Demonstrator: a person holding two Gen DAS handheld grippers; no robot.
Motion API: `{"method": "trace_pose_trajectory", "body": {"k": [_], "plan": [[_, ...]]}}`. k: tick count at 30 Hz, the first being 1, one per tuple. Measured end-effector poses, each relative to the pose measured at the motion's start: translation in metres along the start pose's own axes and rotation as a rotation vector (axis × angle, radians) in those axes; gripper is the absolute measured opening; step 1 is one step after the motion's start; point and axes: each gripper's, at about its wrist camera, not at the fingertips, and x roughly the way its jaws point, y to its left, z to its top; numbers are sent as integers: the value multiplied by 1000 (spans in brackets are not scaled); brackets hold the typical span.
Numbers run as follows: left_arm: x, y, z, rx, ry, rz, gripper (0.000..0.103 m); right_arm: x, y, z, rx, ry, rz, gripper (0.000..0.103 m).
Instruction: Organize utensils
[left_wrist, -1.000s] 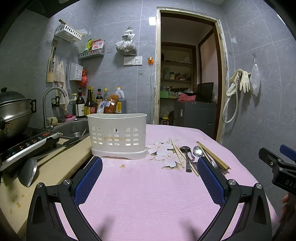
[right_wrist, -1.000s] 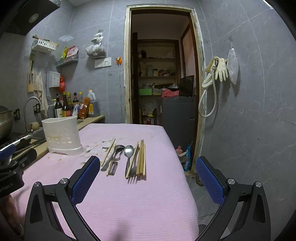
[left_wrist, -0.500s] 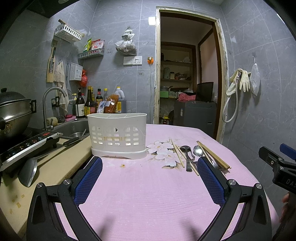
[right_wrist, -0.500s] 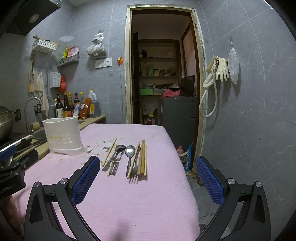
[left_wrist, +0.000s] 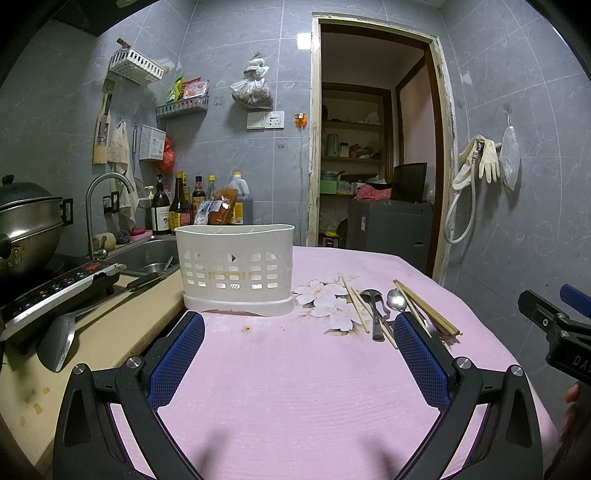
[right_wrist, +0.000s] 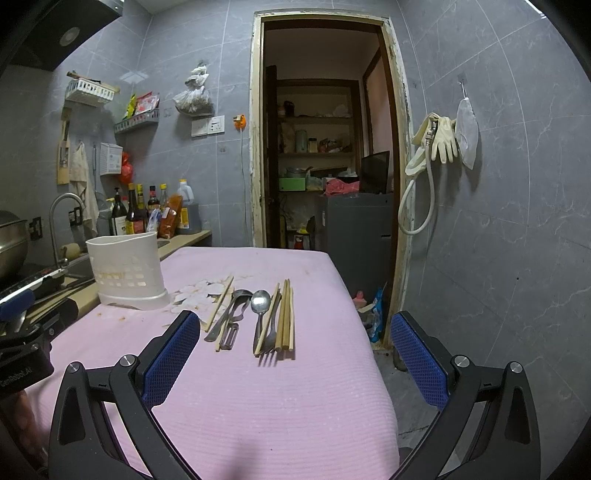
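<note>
So I'm right at the start here, nothing picked up yet. Both grippers are wide apart and holding nothing: left gripper (left_wrist: 297, 345) low in the frame of its view, right gripper (right_wrist: 295, 349) the same in its own. The utensils (right_wrist: 255, 317) (chopsticks, a couple of spoons, a fork) lie in a loose row at mid-frame on the pink-covered desk (right_wrist: 258, 398), just ahead of the right gripper. The white slotted holder (left_wrist: 235, 269) stands upright at centre-left of the left view, just beside the pile, and looks empty from here. My guess for the next move: bring the right gripper down onto one chopstick or spoon handle, pinch it, then tip it upright into the holder.
</note>
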Motion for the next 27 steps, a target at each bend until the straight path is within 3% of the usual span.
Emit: {"method": "trace_pose_trajectory", "body": {"k": [27], "plan": [[1, 0, 0, 3, 0, 2, 100, -1, 3, 0, 0, -1, 1, 103]]}}
